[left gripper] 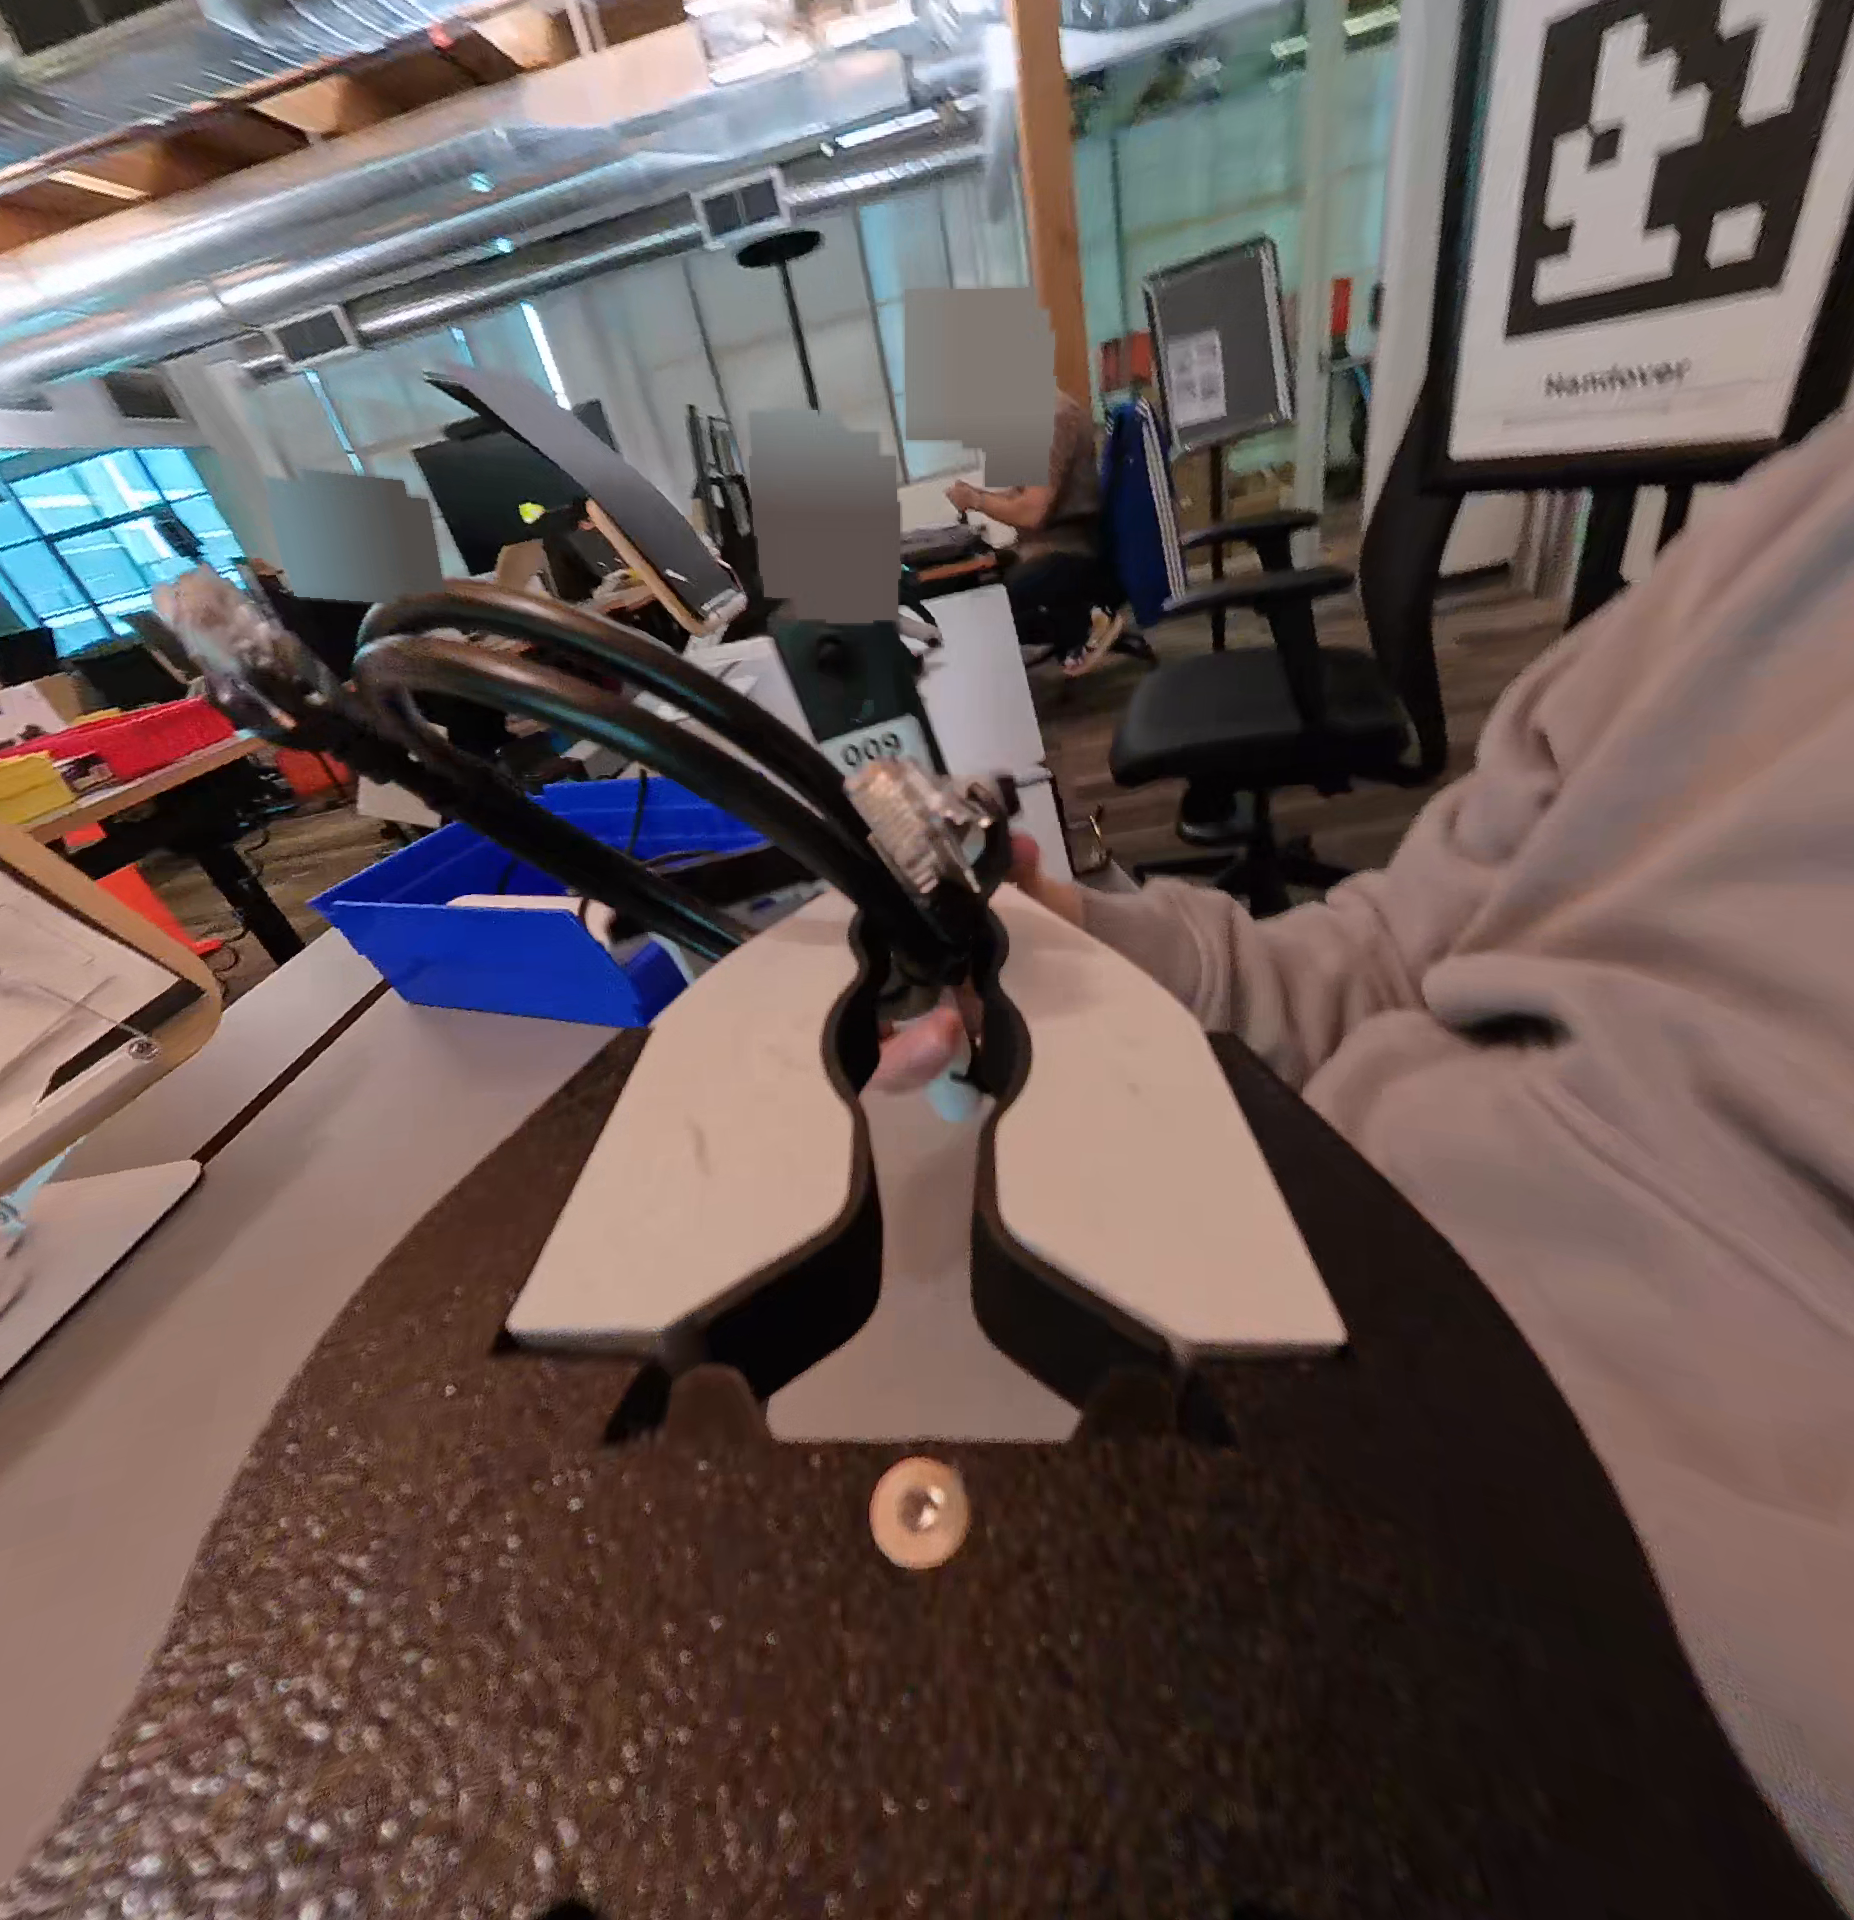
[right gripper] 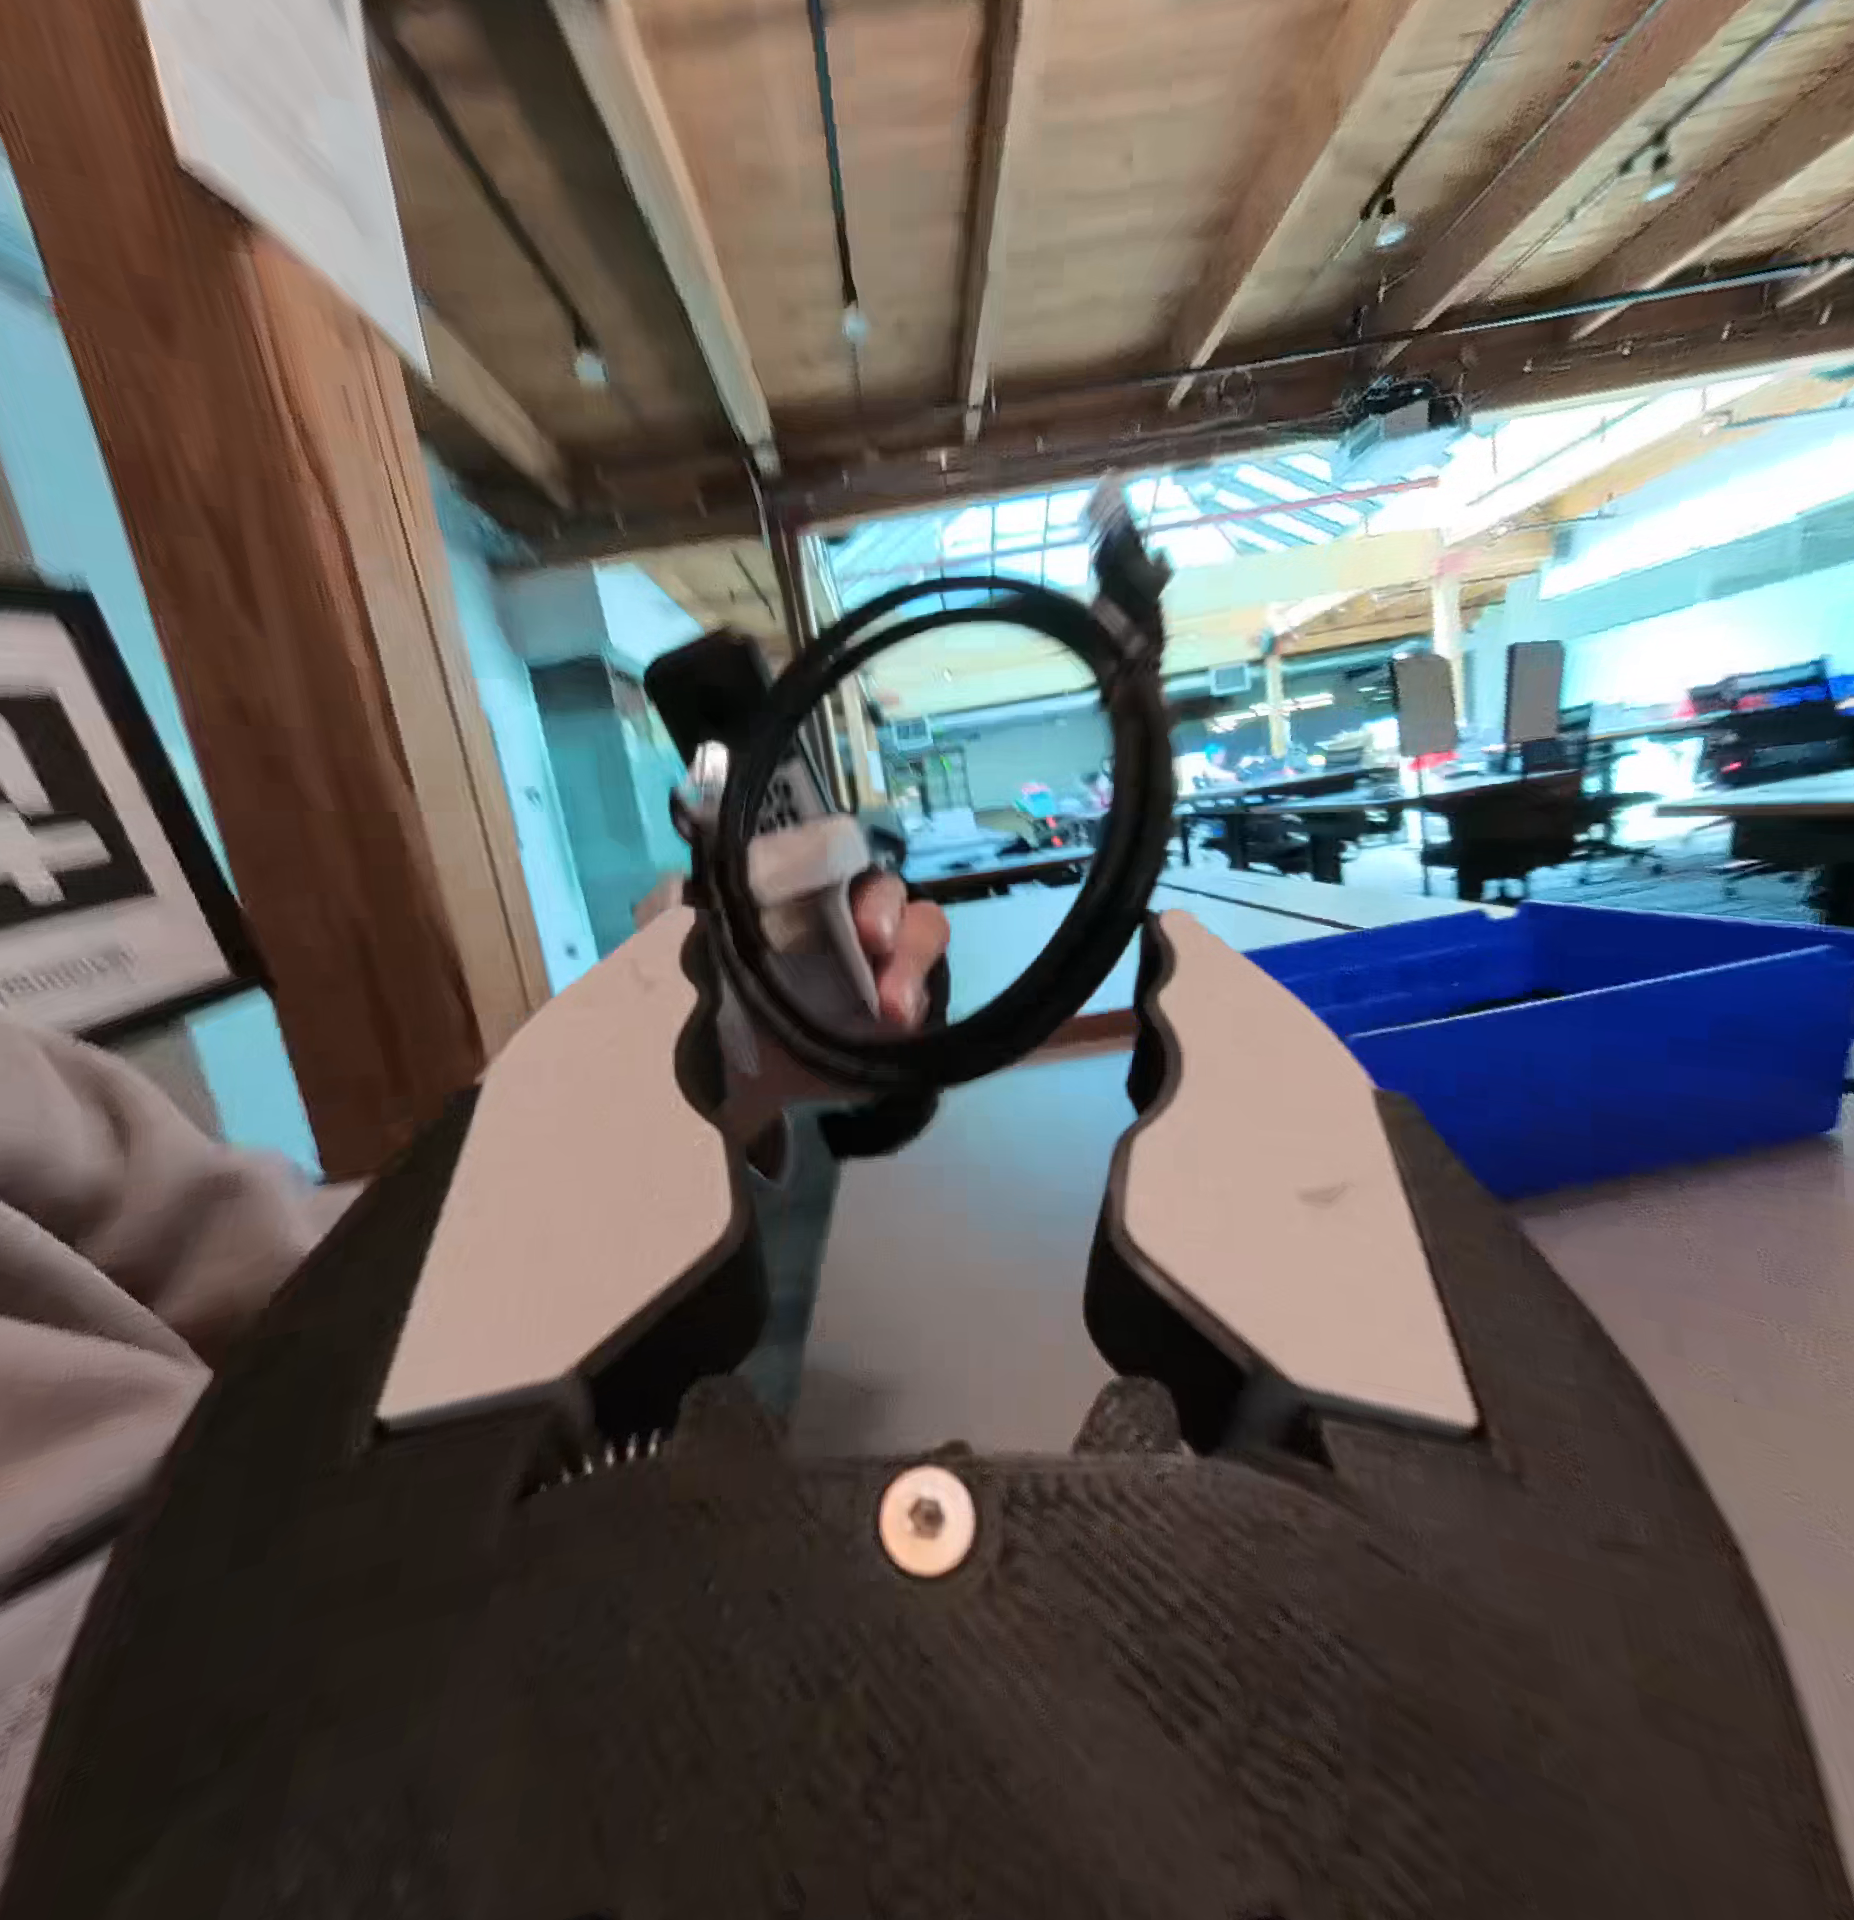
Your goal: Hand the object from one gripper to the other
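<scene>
A coiled black cable [left gripper: 590,686] with clear plug ends is pinched at its lower edge between the fingertips of my left gripper [left gripper: 928,961], which is shut on it and holds it in the air above the table. The coil leans up and to the left. In the right wrist view the same cable [right gripper: 1136,821] hangs as a ring with its lower part between the fingers of my right gripper [right gripper: 928,966]. The right gripper is open, and its pads stand apart on either side of the coil. The left gripper [right gripper: 798,862] and the hand holding it show just behind the coil.
A blue bin [left gripper: 487,935] stands on the grey table [left gripper: 279,1195]; it also shows in the right wrist view [right gripper: 1588,1049]. A grey sleeve [left gripper: 1577,935] fills the right. A framed marker board [left gripper: 1629,208], an office chair [left gripper: 1255,717] and a wooden post [right gripper: 279,623] stand behind.
</scene>
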A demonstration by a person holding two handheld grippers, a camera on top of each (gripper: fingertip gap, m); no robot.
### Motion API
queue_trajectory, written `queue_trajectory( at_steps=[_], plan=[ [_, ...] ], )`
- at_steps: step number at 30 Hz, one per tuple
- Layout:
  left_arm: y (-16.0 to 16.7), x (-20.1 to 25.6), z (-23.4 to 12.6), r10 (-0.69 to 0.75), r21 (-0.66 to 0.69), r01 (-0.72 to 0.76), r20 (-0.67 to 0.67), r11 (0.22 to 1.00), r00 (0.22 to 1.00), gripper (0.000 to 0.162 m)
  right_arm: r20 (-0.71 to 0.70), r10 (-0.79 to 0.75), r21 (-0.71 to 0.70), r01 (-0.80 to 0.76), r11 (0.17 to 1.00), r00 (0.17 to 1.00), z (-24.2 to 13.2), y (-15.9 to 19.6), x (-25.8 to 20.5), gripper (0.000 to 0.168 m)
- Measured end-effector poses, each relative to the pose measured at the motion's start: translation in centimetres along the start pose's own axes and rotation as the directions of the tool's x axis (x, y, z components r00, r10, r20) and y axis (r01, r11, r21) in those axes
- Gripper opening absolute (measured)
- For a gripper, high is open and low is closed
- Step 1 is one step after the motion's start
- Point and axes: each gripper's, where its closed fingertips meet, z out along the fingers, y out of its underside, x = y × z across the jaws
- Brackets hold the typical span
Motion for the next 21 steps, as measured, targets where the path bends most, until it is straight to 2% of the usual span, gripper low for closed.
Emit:
queue_trajectory(
  at_steps=[1,5,9,10,12,14,17,21],
  plan=[
    [0.2,0.3,-0.3,0.014,-0.014,-0.014,-0.022,1.0,1.0,0.014,-0.006,0.046,0.024,-0.046,0.999,0.999,-0.2,-0.5,0.4,0.072],
    [0.3,1.3,-1.2,0.036,-0.004,-0.037,-0.097,0.999,0.995,0.014,-0.073,0.095,0.012,-0.094,0.996,0.993,-0.9,-0.1,2.2,0.073],
    [0.4,2.9,-1.7,0.031,0.026,-0.026,-0.216,0.999,0.976,0.014,0.018,0.166,-0.021,-0.165,0.986,0.986,-0.2,1.0,1.1,0.071],
    [0.7,3.0,-1.7,0.023,0.012,-0.021,-0.228,1.0,0.973,0.014,0.052,0.182,-0.023,-0.181,0.983,0.982,-0.1,1.1,0.6,0.066],
    [1.1,3.0,-1.8,0.013,-0.001,-0.014,-0.239,1.0,0.971,0.014,0.136,0.177,-0.038,-0.173,0.984,0.975,0.0,1.4,-0.6,0.035],
    [0.9,3.3,-2.0,0.005,0.024,0.002,-0.267,1.0,0.964,0.014,0.123,0.157,-0.054,-0.152,0.987,0.98,0.0,1.8,-0.5,0.014],
    [1.2,2.6,-2.2,0.007,0.014,-0.004,-0.232,1.0,0.973,0.014,0.058,0.117,-0.136,-0.109,0.985,0.991,0.1,2.9,0.6,0.012],
    [1.8,0.4,-2.3,0.053,0.0,-0.053,-0.075,0.999,0.996,0.013,-0.026,-0.02,-0.023,0.02,1.0,0.999,0.1,0.8,1.3,0.01]
  ],
)
